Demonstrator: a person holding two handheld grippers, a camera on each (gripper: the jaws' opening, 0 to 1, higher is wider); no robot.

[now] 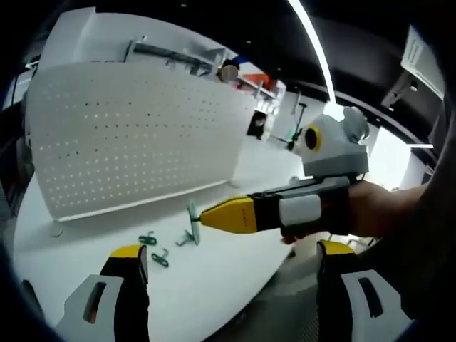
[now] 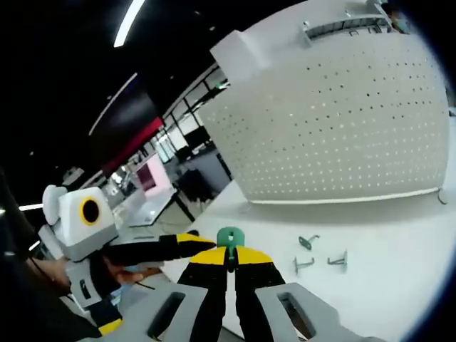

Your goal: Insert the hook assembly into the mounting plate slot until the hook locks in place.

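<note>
Right gripper (image 2: 229, 265) was clamped on a green hook (image 2: 230, 239) at lower centre, held off the table for carry to the pegboard (image 2: 335, 121) upper right; left gripper (image 1: 231, 274) sat apart and empty; spare hooks (image 1: 158, 249) lay lower left.

I see bright ceiling strip lights (image 1: 313, 43) glaring on the white surface (image 1: 214, 285); fisheye bends the edges, everything slightly soft.

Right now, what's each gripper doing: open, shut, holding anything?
Left gripper: open, holding nothing.
Right gripper: shut on a green hook, held above the white table.
</note>
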